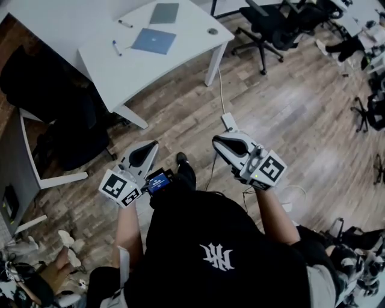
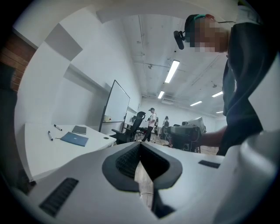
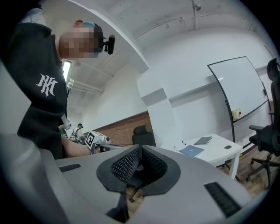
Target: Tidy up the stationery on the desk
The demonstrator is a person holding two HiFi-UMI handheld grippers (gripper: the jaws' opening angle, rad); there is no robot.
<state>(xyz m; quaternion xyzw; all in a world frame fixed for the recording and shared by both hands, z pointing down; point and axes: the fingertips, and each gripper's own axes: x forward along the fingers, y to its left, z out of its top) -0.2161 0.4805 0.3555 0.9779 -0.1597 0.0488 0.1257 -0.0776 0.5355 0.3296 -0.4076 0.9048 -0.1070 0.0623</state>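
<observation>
1. While the left gripper point(image 1: 147, 150) and the right gripper point(image 1: 224, 143) are held over the wooden floor point(image 1: 289, 108), well apart from the white desk point(image 1: 90, 42), nothing is gripped.
2. The jaws of each gripper are seen pressed together and empty.
3. A blue notebook point(image 1: 154, 41), a grey notebook point(image 1: 164, 12), a near pen point(image 1: 116, 48) and a far pen point(image 1: 125, 23) are spread over the desk, none touching.

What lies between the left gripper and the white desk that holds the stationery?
Only bare wooden floor lies between the left gripper and the white desk. The head view shows this.
</observation>
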